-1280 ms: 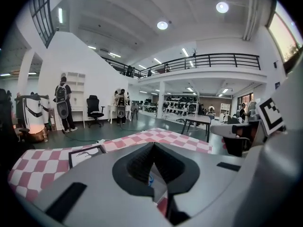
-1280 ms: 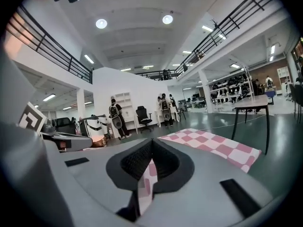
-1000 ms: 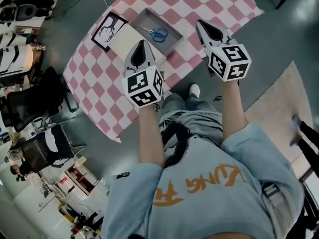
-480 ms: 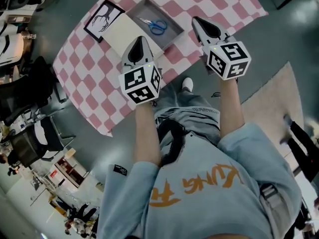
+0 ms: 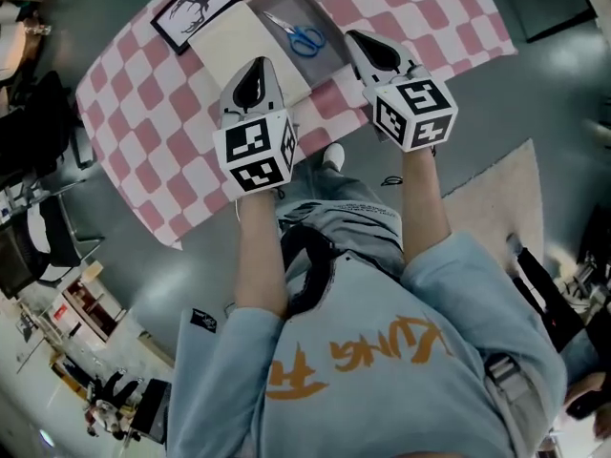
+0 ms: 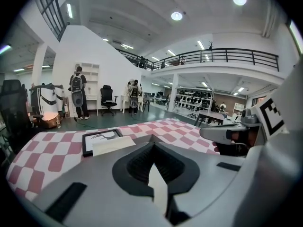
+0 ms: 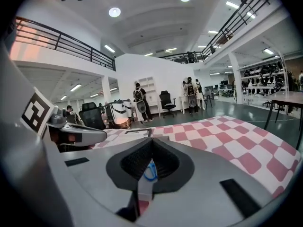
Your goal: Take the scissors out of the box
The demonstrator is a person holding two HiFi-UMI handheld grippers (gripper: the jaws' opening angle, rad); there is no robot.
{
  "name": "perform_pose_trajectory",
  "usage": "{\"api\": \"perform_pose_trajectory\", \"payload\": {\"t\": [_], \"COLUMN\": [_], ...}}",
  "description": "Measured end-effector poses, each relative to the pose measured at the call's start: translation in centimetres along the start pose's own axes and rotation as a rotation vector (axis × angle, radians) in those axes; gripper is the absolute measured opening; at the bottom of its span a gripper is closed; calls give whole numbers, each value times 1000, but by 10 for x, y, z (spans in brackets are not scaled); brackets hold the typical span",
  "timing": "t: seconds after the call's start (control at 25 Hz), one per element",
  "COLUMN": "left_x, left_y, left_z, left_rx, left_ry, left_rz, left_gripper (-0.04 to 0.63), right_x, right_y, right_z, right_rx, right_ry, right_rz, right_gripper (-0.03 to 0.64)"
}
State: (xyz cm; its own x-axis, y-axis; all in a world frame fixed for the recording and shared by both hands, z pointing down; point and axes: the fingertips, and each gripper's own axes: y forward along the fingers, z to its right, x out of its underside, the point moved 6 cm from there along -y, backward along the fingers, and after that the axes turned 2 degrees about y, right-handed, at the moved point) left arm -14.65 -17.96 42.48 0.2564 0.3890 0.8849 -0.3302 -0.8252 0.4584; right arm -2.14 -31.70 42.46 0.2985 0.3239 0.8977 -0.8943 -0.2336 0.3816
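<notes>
A grey open box (image 5: 307, 6) sits on the pink-checked tablecloth (image 5: 430, 8), and blue-handled scissors (image 5: 302, 37) lie flat inside it. My left gripper (image 5: 258, 63) hangs shut and empty over the cream lid (image 5: 239, 38) just left of the box. My right gripper (image 5: 351, 34) is shut and empty too, its tip at the box's right edge. In the left gripper view the jaws of the left gripper (image 6: 151, 137) meet in front of the lid (image 6: 112, 144). In the right gripper view the scissors' blue handle (image 7: 150, 170) shows through the slit behind the right gripper (image 7: 151, 139).
A black-framed picture (image 5: 194, 6) lies on the cloth beyond the lid and shows as the picture (image 6: 100, 138) in the left gripper view. Black office chairs (image 5: 33, 127) stand left of the table. A beige rug (image 5: 487, 194) covers the floor at right. People stand far off.
Both grippers have come forward and down toward the box. The right one has swung left, so its tip now sits at the box's right edge.
</notes>
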Motion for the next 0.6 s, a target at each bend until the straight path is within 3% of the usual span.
{"api": "perform_pose_trajectory", "payload": {"t": [0.6], "left_x": [17], "left_y": [7], "left_z": [-26], "left_rx": [-43], "left_ry": [-50], "left_rz": [-19], "left_gripper": [17], "right_x": [20], "right_y": [67], "right_z": [-10], "right_rx": [-67], "right_ry": [-212], "right_rz": [-255], "right_gripper": [0]}}
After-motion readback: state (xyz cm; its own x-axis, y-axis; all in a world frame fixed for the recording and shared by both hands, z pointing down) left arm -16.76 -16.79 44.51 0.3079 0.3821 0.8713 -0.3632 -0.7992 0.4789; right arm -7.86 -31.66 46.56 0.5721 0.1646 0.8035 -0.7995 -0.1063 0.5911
